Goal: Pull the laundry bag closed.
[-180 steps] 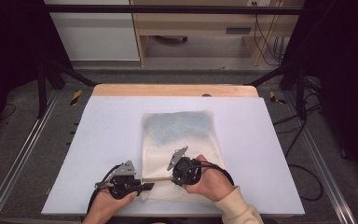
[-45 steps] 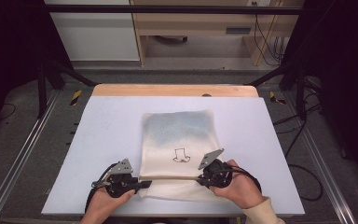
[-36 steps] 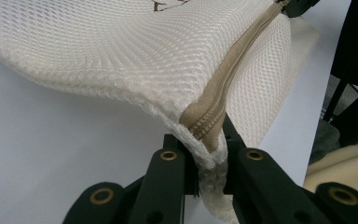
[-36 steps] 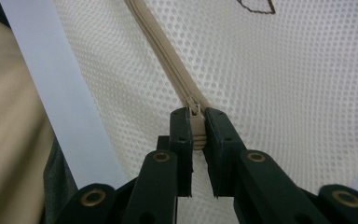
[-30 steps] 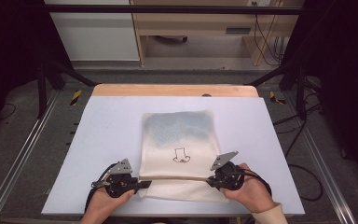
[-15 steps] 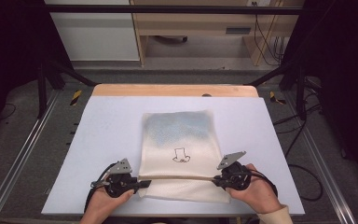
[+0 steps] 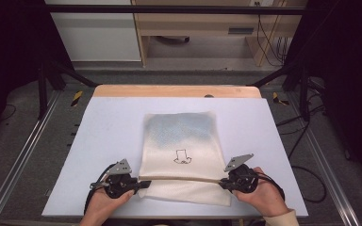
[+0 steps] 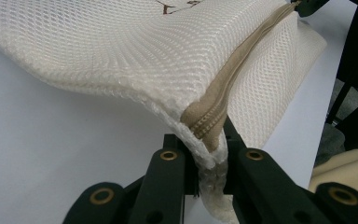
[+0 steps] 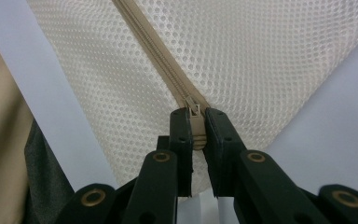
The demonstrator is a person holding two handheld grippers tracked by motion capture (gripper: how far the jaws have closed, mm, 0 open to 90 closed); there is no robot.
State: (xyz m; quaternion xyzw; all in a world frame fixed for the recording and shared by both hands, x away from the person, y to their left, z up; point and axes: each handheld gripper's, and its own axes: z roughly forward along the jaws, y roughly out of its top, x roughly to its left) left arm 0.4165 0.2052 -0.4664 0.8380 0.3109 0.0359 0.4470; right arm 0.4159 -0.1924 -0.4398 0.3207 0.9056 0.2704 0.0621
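Near edge, high view: the person's left hand [image 7: 104,203] holds the left tongs [image 7: 139,184], the right hand [image 7: 263,197] holds the right tongs [image 7: 222,184], both low on the white surface [image 7: 108,127]. Between them lies a cream mesh bag [image 7: 181,157], near end by the front edge of the surface, far end reaching toward the middle. A tan zipper [image 7: 184,179] runs straight across the bag's near part from one tongs to the other. Left tongs are clamped on the bag's left corner where the zipper ends; the left gripper view shows the jaws squeezing the mesh edge and the zipper end [image 8: 205,135], with the bag [image 8: 121,51] lifted a bit off the surface [image 8: 51,163] there. Right tongs are closed on the zipper pull [image 9: 196,123] at the bag's right edge; the right gripper view shows the tan pull pinched between the jaws, zipper teeth [image 9: 154,51] running away up-left across the mesh [image 9: 270,56]. Zipper looks closed along its visible length. Farther up the bag, a small black outline drawing [image 7: 181,157] sits near its middle, and the far part has a grey-blue tint [image 7: 181,125]. Beyond the bag, the bare white surface ends at a wooden strip [image 7: 176,91] along the far edge. Past that, grey floor [image 7: 188,75], black frame legs [image 7: 52,75] and light wood furniture [image 7: 202,28].
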